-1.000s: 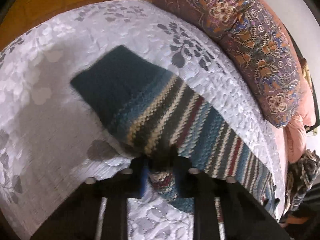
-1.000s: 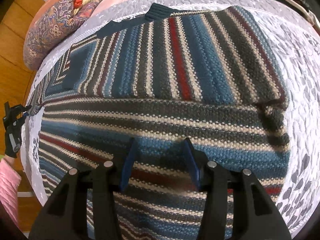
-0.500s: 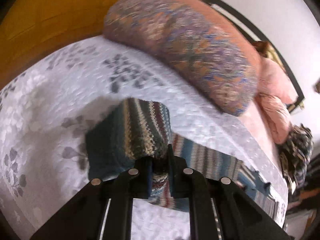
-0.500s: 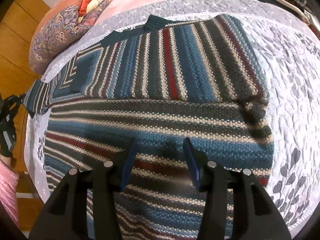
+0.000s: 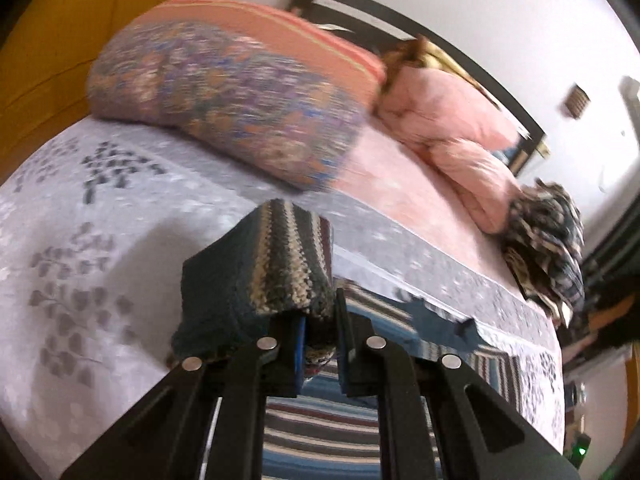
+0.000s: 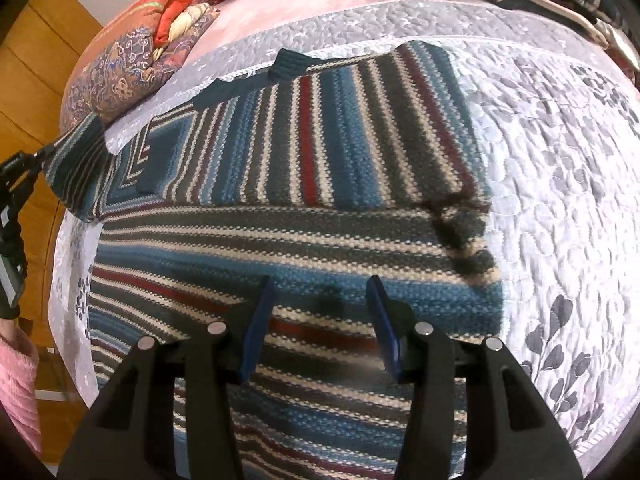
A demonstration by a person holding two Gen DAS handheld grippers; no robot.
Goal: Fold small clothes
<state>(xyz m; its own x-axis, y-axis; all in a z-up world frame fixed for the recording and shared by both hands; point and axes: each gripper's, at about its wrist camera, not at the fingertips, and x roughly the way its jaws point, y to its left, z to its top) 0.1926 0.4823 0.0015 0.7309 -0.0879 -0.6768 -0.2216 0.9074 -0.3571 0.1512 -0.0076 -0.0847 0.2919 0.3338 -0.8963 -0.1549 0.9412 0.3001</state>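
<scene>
A striped knit sweater (image 6: pixel 312 184) in blue, grey, cream and red lies spread on the pale floral bedspread (image 6: pixel 560 168), one side folded over the body. My left gripper (image 5: pixel 320 320) is shut on the sweater's sleeve (image 5: pixel 276 268), which hangs lifted and doubled over the fingertips; the sweater body (image 5: pixel 332 432) lies below it. In the right wrist view the raised sleeve (image 6: pixel 76 172) and the left gripper (image 6: pixel 16 168) show at the far left. My right gripper (image 6: pixel 320 320) hovers open just above the sweater's lower body, nothing between its fingers.
A patterned purple and orange pillow (image 5: pixel 228 96) and a pink quilt (image 5: pixel 452 128) lie along the headboard side. A dark patterned cloth pile (image 5: pixel 544 240) sits at the bed's far corner. A pink sleeve (image 6: pixel 16 392) shows lower left; wooden panelling (image 6: pixel 36 64) lies beyond the bed edge.
My left gripper has lifted the sleeve off the bedspread and tilted upward, bringing the pillows and wall into view. The right gripper has stayed open over the sweater, pulling back slightly.
</scene>
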